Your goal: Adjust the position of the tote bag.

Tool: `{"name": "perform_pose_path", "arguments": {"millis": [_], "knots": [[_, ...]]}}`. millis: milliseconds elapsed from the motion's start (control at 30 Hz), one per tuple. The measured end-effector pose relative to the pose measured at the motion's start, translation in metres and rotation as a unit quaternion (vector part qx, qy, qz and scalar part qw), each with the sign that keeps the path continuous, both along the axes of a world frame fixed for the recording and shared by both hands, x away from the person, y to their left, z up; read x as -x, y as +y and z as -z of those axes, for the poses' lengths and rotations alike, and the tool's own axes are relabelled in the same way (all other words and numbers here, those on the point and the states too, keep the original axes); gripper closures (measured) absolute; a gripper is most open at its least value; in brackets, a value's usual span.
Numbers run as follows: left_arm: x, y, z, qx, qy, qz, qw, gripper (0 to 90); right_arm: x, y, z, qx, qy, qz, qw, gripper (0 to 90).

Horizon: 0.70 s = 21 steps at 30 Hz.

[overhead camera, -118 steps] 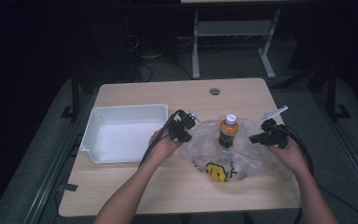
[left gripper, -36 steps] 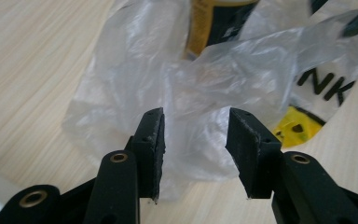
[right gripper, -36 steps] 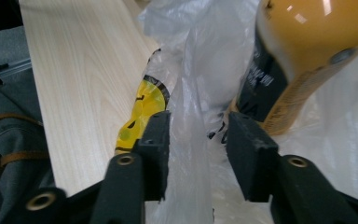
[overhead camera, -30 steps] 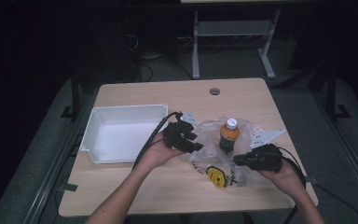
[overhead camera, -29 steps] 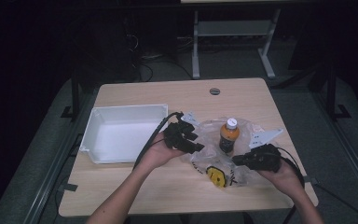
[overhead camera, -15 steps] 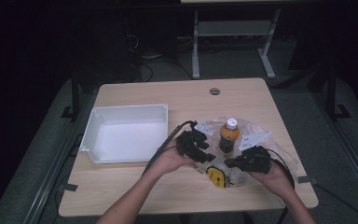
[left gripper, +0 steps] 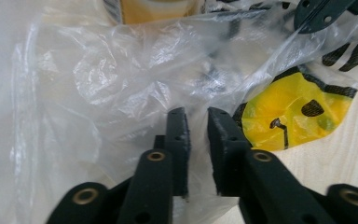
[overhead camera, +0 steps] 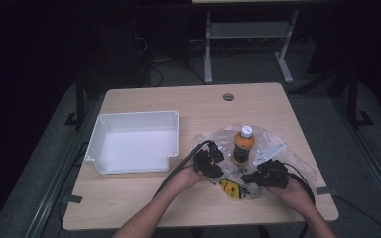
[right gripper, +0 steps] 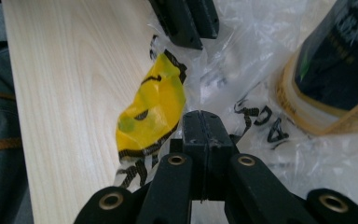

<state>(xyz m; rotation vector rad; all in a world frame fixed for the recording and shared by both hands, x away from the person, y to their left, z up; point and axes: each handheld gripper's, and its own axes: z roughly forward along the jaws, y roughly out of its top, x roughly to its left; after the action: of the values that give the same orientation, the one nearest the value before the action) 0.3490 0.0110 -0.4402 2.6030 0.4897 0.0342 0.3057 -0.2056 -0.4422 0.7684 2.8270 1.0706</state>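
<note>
L gripper [overhead camera: 217, 171] is sitting at the bag's [overhead camera: 273, 144] left edge in the high view, w/ the L hand [overhead camera: 188, 176] behind it. In the L gripper view its jaws [left gripper: 198, 128] are standing a little apart, a narrow gap btwn them, tips hovering right over crinkled clear plastic [left gripper: 121, 93]; can't tell if they're touching it.

Tray [overhead camera: 99, 134], white, is lying well left of the grippers on the table [overhead camera: 198, 101].

Bag is lying crumpled on the table's right half, clear w/ black print and a yellow patch [overhead camera: 230, 188] near the front edge, btwn the two grippers. Yellow patch [left gripper: 293, 109] is showing just right of the L jaws, and [right gripper: 151, 109] just left of the R jaws.

Bottle [overhead camera: 243, 144], orange w/ white cap, is standing upright on the bag, behind both grippers.

R gripper [overhead camera: 245, 177] is resting on the bag's right-front part, R hand [overhead camera: 290, 188] behind it. In the R gripper view its jaws [right gripper: 206, 128] are pressing together, no gap, apparently pinching the bag's plastic [right gripper: 242, 70] by the print. Bottle base [right gripper: 335, 74] is sitting near, upper right.
</note>
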Motion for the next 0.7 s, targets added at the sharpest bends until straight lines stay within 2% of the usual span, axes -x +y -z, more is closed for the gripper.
{"name": "perform_pose_path", "arguments": {"millis": [67, 167, 300, 367, 433, 500, 700], "knots": [[0.000, -0.001, 0.003, 0.002, 0.001, -0.006, 1.0000, 82.7, 0.000, 0.000, 0.002, 0.008, 0.000, 0.000, 1.0000, 89.6], [0.000, -0.002, 0.006, -0.008, -0.003, -0.009, 0.9999, 83.7, 0.000, 0.001, 0.007, 0.015, 0.009, 0.001, 0.9998, 89.6], [0.002, -0.002, 0.007, 0.000, -0.007, -0.015, 0.9999, 83.6, -0.001, 0.002, 0.011, 0.030, 0.009, 0.000, 0.9995, 89.6], [0.002, -0.001, 0.007, -0.001, -0.009, -0.014, 0.9999, 81.7, -0.001, 0.001, 0.012, 0.029, 0.014, 0.002, 0.9995, 89.4], [0.004, 0.001, 0.006, 0.009, -0.009, -0.016, 0.9998, 79.2, -0.002, 0.001, 0.013, 0.027, 0.018, 0.004, 0.9995, 87.0], [0.005, 0.005, 0.001, 0.016, -0.010, -0.014, 0.9997, 76.8, -0.001, 0.000, 0.011, 0.023, 0.015, 0.005, 0.9996, 82.5], [0.004, 0.017, -0.012, 0.033, -0.012, -0.010, 0.9993, 76.3, 0.001, -0.003, 0.006, 0.008, 0.007, 0.008, 0.9999, 81.0]]}}
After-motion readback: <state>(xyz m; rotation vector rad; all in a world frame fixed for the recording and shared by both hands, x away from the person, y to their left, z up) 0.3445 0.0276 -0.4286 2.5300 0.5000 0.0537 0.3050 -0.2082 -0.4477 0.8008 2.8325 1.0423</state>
